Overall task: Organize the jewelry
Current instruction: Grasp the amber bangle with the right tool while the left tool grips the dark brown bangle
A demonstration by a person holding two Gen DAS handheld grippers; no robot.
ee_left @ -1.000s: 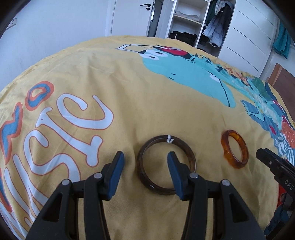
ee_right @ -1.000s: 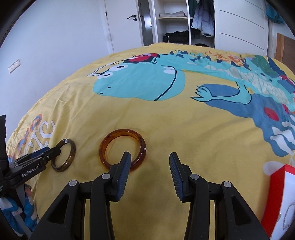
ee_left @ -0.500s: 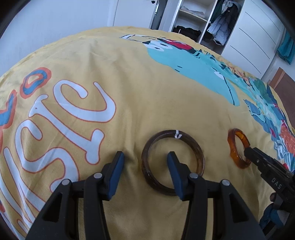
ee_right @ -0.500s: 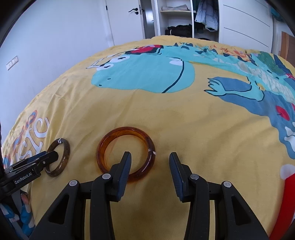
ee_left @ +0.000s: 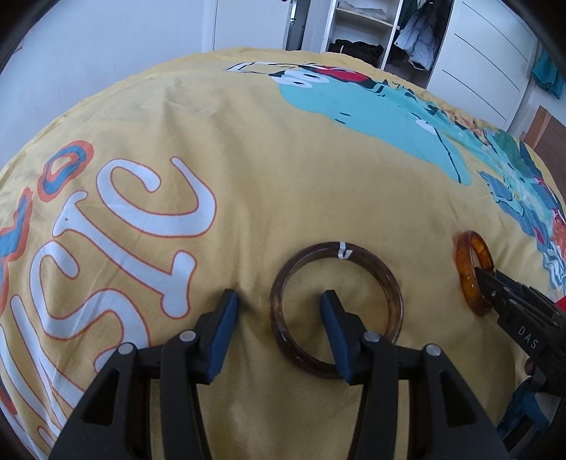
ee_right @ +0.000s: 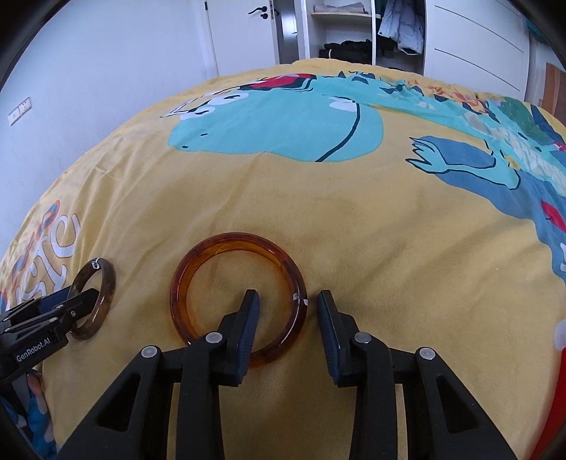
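1. A yellow bed cover (ee_right: pixel 353 219) printed with a teal cartoon creature and white lettering carries two bangles lying flat, side by side and a little apart
2. The dark brown bangle (ee_left: pixel 336 308) lies in front of the left tongs (ee_left: pixel 279 304); a small white tag sits on its far rim
3. The left tongs stand open: one blue-padded finger (ee_left: pixel 330 311) rests inside the ring, the other is outside on the cover, and the ring's near left wall lies between them with a clear gap on both sides
4. The amber bangle (ee_right: pixel 237 300) lies in front of the right tongs (ee_right: pixel 287 304), with a white tag on its right rim
5. The right tongs are closing; one finger (ee_right: pixel 247 311) is inside the ring and the other outside to the right, so the ring's right wall stands between the pads, which do not yet press on it
6. In the left wrist view the amber bangle shows at the right edge with the tip of the right tongs reaching into it
7. In the right wrist view the dark brown bangle shows at the left edge with the left tongs across it
8. A red and white object (ee_right: pixel 555 371) lies at the right edge of the bed; what it is cannot be told
9. Behind the bed stand a white door (ee_right: pixel 244 35) and an open wardrobe (ee_right: pixel 353 32) with hanging clothes
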